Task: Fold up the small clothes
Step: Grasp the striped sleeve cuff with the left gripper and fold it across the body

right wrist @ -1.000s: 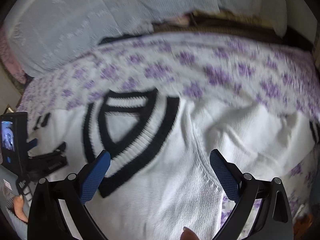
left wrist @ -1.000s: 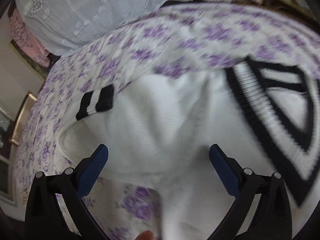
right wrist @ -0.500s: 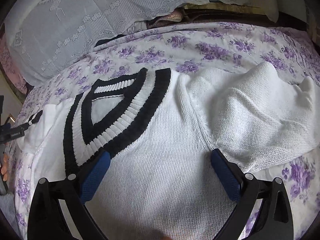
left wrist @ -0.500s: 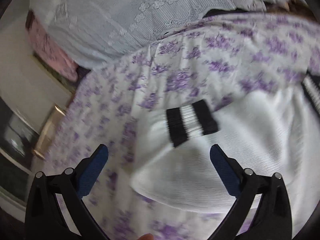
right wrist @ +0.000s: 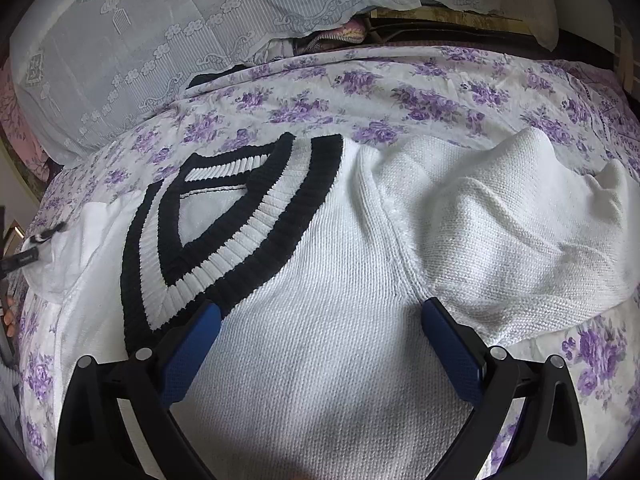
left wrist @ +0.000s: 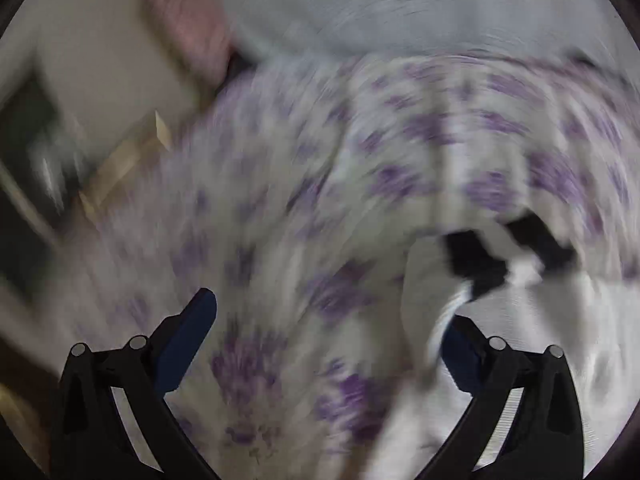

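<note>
Right wrist view gives the clear picture: a white knitted sweater with a black-and-white V-neck collar lies spread on a bed covered by a purple-flowered sheet. Its body fills the centre and lower half of the frame, one sleeve is bunched in soft ridges at the right, and the other sleeve sits rumpled at the left edge, its striped cuff just visible. The right tongs hang spread wide over the chest of the sweater, nothing between the blue pads — whether they touch the knit cannot be told.

Left wrist view is heavily smeared by motion. The left tongs also stand spread and empty, over the flowered sheet, with the black-and-white cuff and white knit at the right of the frame.

The step in hand looks like bringing a sleeve in across the body. To do it well, the left tongs would best close on the cuff or just behind it, taking the whole thickness of the sleeve so the loose knit does not stretch or slip. The right tongs could press or pinch near the shoulder seam to keep the body from dragging along. Smoothing the bunched right-hand sleeve first would keep lumps out of the fold — thick knit holds creases poorly.
</note>
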`<state>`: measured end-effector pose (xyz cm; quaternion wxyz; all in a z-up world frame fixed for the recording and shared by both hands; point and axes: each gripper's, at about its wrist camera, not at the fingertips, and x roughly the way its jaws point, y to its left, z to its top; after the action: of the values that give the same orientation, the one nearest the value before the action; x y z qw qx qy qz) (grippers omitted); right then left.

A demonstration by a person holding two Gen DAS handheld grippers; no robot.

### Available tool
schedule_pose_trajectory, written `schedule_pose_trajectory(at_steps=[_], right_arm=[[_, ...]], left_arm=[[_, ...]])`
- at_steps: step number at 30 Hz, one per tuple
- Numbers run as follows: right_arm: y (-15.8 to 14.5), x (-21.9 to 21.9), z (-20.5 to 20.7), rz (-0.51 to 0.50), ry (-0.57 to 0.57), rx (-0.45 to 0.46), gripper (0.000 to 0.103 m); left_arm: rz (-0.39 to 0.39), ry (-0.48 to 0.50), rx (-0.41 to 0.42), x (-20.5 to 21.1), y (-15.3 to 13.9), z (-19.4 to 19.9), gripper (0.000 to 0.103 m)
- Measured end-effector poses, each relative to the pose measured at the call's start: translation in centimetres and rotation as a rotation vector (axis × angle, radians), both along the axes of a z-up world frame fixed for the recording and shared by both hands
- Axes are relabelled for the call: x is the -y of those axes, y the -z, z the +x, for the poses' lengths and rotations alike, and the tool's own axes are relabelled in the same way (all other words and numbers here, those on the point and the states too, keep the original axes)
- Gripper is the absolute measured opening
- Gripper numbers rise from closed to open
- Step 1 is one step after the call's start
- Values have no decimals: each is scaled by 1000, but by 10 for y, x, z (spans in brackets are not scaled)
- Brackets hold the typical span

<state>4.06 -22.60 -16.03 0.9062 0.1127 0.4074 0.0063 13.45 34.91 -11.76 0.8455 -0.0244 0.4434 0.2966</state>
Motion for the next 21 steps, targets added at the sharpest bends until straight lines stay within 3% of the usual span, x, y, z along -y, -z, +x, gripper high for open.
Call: schedule_pose_trajectory(at_steps=[2,3,5,8,13,15,17,18,19,21], right_arm=[[0,-1,1,-9,0,-3,100],[1,-1,1,-15,0,-4,100],[1,-2,1,-20,0,-5,100],[1,-3,1,-17,1,-4,100],[-3,3,-1,21,-2,6,100],[-10,12,-3,84,5,28,100],[-18,25,-1,157,16,36,100],[-21,34,2,199,16,34,100],[-23,41,4,231,15,35,100],[-26,67,10,267,31,41,100]], left_arm=[[-275,-68,86,-45,9,-31,99],[-292,-85,77,-51,13,-39,99],[-281,-109,26,-55,20,-49,99],[-342,-56,47,-46,18,-59,99],[-367,155,150,20,-14,-62,98],[-349,275,111,55,-13,-56,99],[-246,293,41,78,-1,-47,99],[-187,281,-32,84,15,-38,99],[-183,271,-88,83,31,-30,99],[-284,262,-29,66,35,-34,99]])
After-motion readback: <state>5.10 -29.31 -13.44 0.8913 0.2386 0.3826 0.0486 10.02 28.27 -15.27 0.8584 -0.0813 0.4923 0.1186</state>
